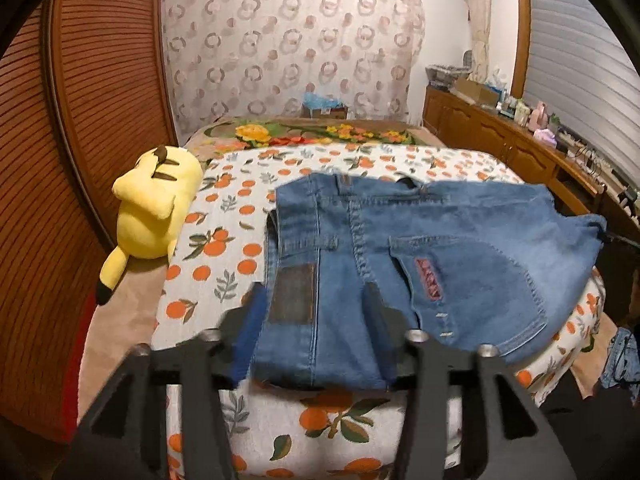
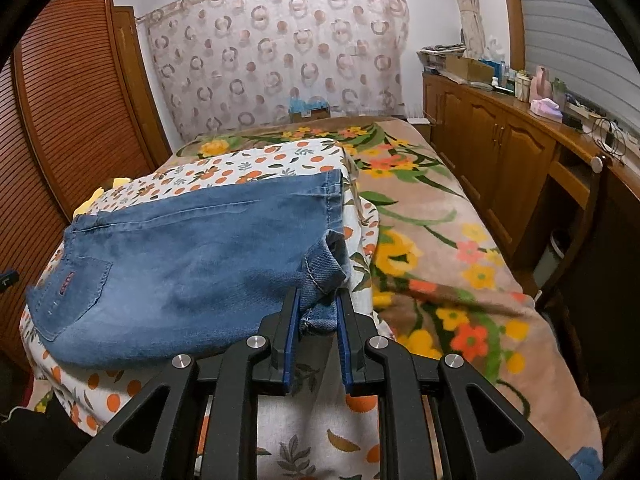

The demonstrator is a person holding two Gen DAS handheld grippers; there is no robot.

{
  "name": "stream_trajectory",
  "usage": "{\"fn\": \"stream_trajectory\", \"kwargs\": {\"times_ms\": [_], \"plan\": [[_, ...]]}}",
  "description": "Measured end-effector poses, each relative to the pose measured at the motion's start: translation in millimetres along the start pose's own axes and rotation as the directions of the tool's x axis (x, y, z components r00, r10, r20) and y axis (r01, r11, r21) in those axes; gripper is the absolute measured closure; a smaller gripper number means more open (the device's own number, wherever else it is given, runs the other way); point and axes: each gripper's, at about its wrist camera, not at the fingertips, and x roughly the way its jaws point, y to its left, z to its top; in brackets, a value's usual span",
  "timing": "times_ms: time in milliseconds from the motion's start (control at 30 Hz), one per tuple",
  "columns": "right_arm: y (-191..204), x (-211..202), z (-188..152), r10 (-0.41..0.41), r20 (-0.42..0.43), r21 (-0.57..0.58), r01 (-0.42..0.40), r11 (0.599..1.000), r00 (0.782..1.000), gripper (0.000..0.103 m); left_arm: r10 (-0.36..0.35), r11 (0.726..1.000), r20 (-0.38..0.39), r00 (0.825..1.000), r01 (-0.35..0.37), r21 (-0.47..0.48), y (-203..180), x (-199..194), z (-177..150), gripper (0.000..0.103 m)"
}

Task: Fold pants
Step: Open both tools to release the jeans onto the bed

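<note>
Blue jeans (image 1: 460, 240) lie folded on an orange-print cloth (image 1: 224, 208) over the bed, back pocket and waist patch facing up. My left gripper (image 1: 316, 296) is at the near waistband edge. Its jaws stand apart, the denim lies between them, and the blue pads do not press on it. In the right wrist view the jeans (image 2: 192, 260) stretch to the left. My right gripper (image 2: 319, 296) is shut on the leg hem at the near right corner, with a bunch of denim pinched between its blue pads.
A yellow plush toy (image 1: 152, 212) lies on the bed's left edge beside a louvred wooden door (image 1: 80, 120). A floral blanket (image 2: 440, 240) covers the bed to the right. Wooden cabinets (image 2: 500, 140) with clutter on top line the right wall.
</note>
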Motion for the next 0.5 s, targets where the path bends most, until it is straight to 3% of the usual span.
{"fn": "stream_trajectory", "kwargs": {"times_ms": [100, 233, 500], "plan": [[-2, -3, -9, -0.001, 0.010, -0.005, 0.001, 1.000, 1.000, 0.084, -0.017, 1.000, 0.004, 1.000, 0.017, -0.002, -2, 1, 4, 0.028], [-4, -5, -16, 0.004, 0.016, -0.003, -0.004, 1.000, 1.000, 0.080, -0.047, 0.999, -0.010, 0.999, 0.047, 0.014, -14, 12, 8, 0.024], [0, -17, -25, 0.039, 0.038, 0.002, -0.039, 0.999, 0.999, 0.063, -0.117, 0.991, 0.002, 0.993, 0.116, 0.060, -52, 31, 18, 0.024]]}}
